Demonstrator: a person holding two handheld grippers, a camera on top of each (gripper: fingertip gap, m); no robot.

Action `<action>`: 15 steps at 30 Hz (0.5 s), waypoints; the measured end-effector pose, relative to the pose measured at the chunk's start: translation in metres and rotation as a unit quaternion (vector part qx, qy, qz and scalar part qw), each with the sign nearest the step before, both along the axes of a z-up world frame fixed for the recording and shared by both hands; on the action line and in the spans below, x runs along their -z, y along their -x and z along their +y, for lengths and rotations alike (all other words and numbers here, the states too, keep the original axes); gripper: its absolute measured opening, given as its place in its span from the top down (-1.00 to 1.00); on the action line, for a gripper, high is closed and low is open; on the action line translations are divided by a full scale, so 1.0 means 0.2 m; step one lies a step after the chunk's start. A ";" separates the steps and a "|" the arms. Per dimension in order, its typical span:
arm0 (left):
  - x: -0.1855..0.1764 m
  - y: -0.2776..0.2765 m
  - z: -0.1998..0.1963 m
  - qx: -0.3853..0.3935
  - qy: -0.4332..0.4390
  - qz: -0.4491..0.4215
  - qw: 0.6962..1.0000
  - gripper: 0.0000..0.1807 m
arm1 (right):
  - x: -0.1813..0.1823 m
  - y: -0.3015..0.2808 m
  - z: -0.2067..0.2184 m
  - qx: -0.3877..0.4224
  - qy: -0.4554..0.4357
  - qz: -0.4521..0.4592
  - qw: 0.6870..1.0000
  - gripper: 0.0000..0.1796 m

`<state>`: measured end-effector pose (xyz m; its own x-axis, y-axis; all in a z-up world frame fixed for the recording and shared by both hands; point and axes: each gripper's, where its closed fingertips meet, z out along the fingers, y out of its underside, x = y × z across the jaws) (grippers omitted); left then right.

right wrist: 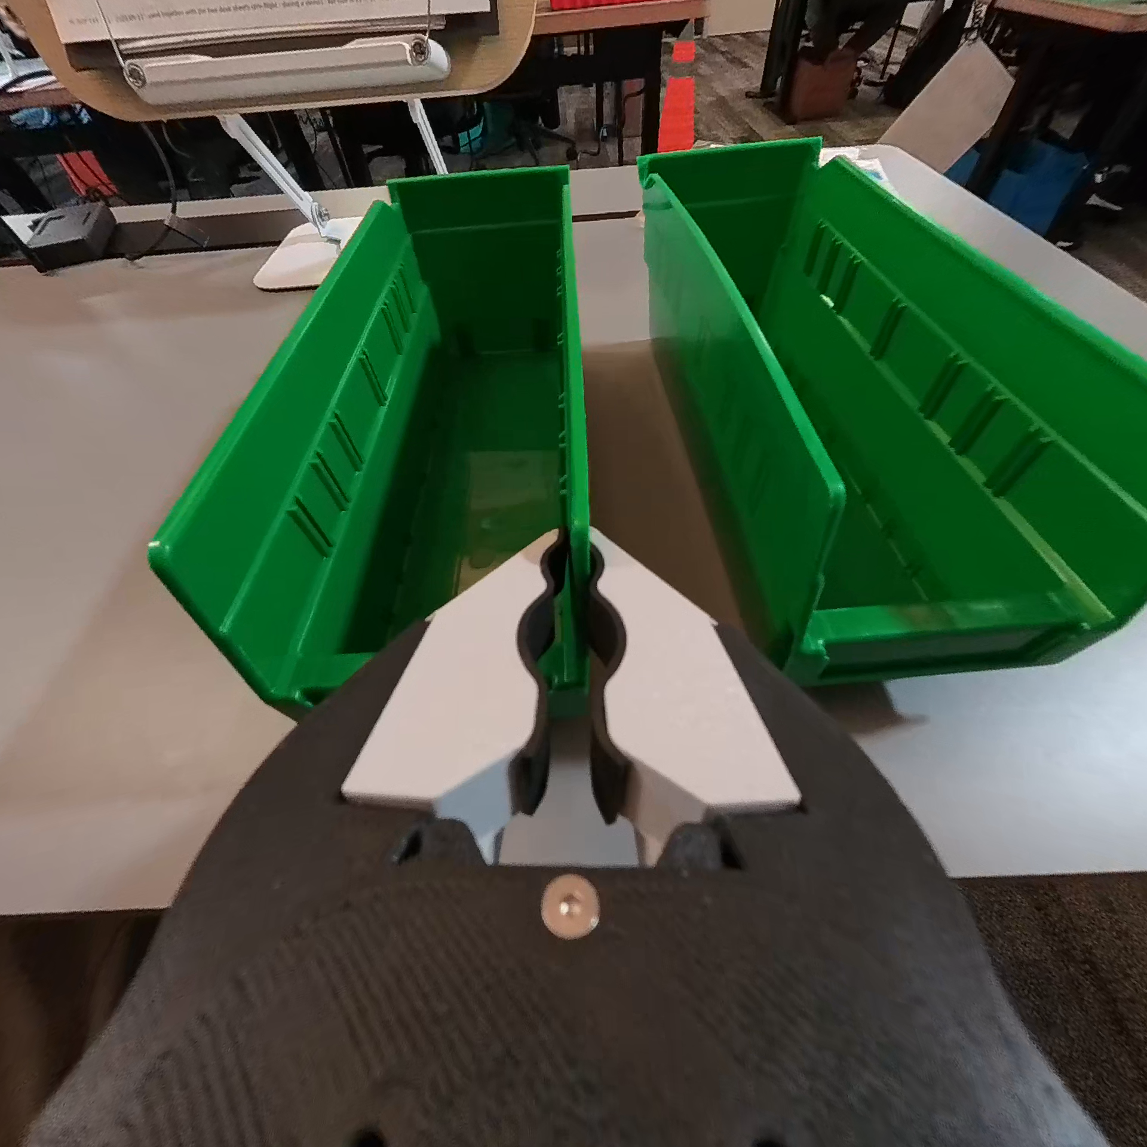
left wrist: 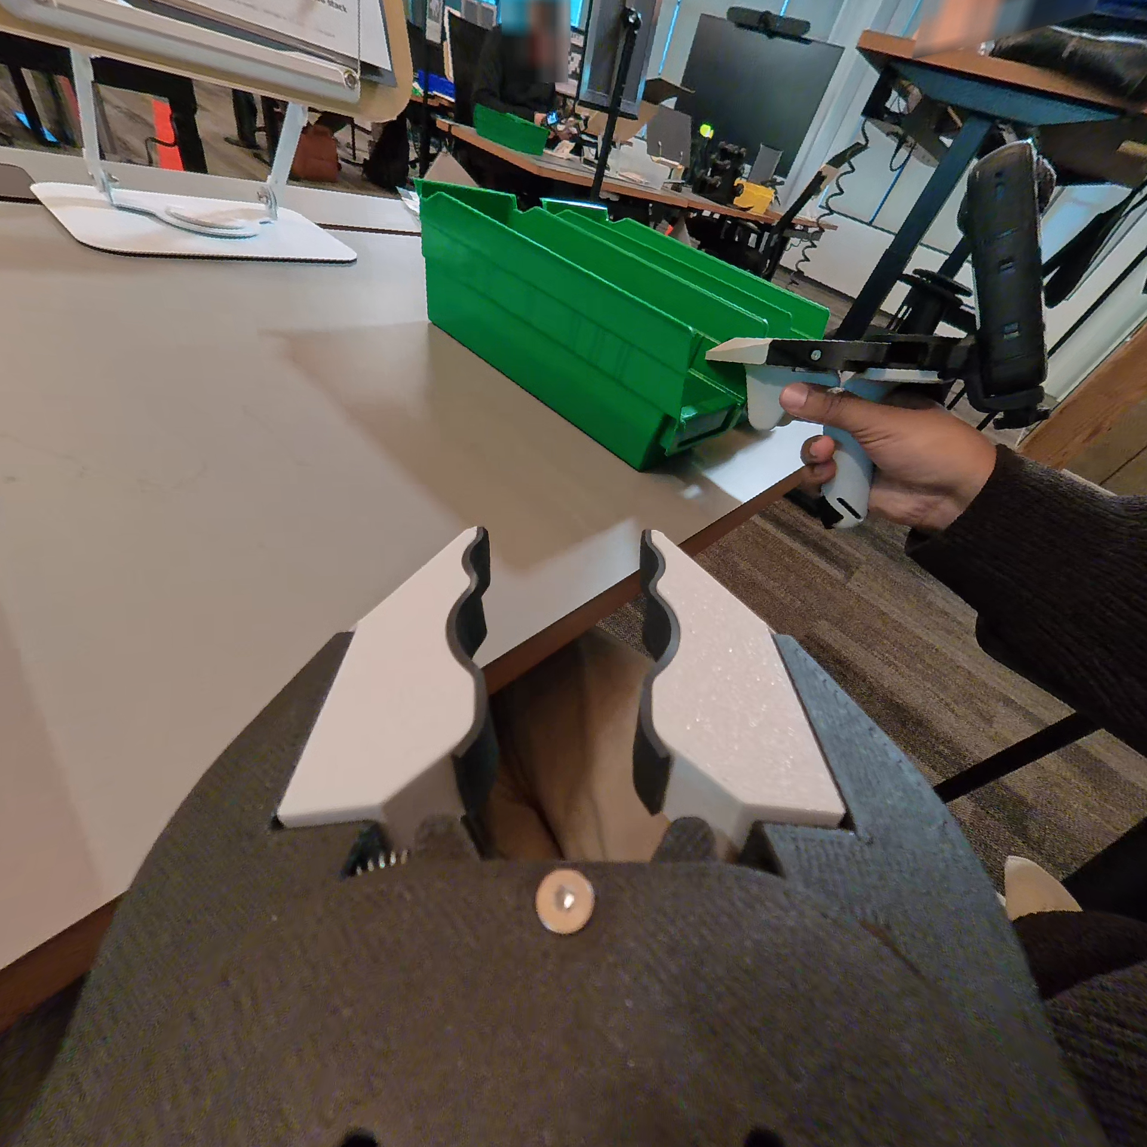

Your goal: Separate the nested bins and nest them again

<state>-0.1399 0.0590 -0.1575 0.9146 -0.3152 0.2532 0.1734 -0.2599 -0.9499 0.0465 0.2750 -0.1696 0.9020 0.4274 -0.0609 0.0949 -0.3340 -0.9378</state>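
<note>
My right gripper [right wrist: 574, 558] is clamped on the near end of the left bin's [right wrist: 372, 434] right wall, its long axis running straight ahead, parallel beside the right bin [right wrist: 931, 434] on the surface [right wrist: 124, 683], while my left gripper [left wrist: 562, 546] hangs apart, empty.

Two green bins side by side on the grey table [right wrist: 155, 714], apart — a strip of tabletop between them. Right gripper [right wrist: 574, 552] clamped on the right side wall of the left bin [right wrist: 385, 447], near its front end. Right bin [right wrist: 931, 447] untouched — angled slightly outward.
</note>
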 end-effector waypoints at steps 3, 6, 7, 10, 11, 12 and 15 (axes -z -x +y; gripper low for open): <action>0.00 0.00 0.00 0.000 0.001 -0.002 1.000 0.50 | 0.00 0.01 0.00 -0.002 0.001 0.006 1.000 0.98; 0.01 0.00 0.00 0.001 0.004 -0.004 1.000 0.50 | 0.00 0.01 0.01 -0.002 -0.001 0.003 1.000 0.98; 0.01 0.00 0.00 0.000 0.004 -0.004 1.000 0.50 | 0.00 0.01 0.01 -0.002 -0.002 0.002 1.000 0.98; 0.01 0.00 0.00 0.000 0.004 -0.004 1.000 0.50 | 0.00 0.01 0.01 -0.002 -0.004 0.001 1.000 0.99; 0.01 0.00 0.00 0.000 0.005 -0.004 1.000 0.50 | 0.00 0.01 0.01 -0.002 -0.004 0.001 1.000 0.98; 0.01 0.00 0.00 0.000 0.005 -0.006 1.000 0.50 | 0.00 0.01 0.01 -0.002 -0.003 0.001 1.000 0.98; 0.01 0.00 0.00 0.000 0.006 -0.011 1.000 0.50 | 0.00 0.01 0.01 -0.003 -0.002 0.006 1.000 0.98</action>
